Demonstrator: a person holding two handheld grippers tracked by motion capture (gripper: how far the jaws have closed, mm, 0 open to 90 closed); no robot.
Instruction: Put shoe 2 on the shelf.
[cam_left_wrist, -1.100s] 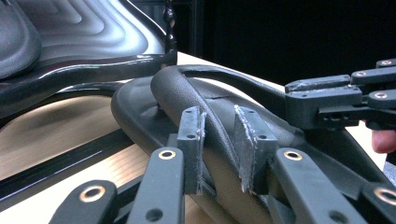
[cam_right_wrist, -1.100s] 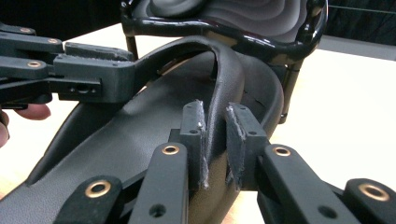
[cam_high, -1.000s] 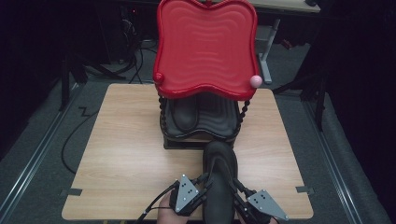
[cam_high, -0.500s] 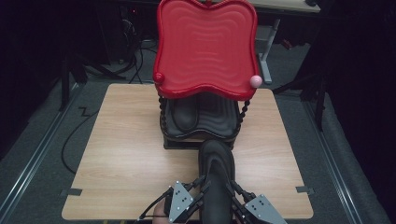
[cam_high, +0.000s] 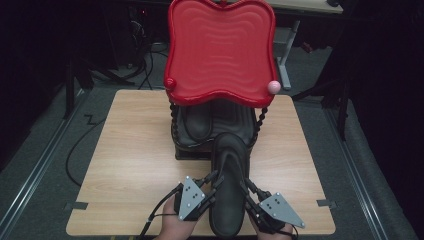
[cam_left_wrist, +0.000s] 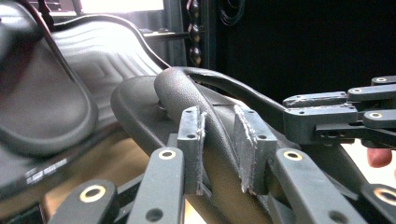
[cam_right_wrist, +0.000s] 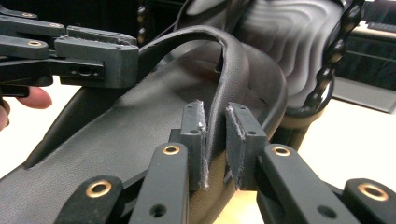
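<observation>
Standing on the desk, a red-topped rack holds one sandal below; the second sandal hangs before it, each strap clamped by left tongs and right tongs. Shelving it remains, I judge.

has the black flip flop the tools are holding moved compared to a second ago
Yes. The black flip-flop, gripped by its straps, now has its toe up against the rack's lower shelf; a second ago it lay nearer the table's near edge.
</observation>
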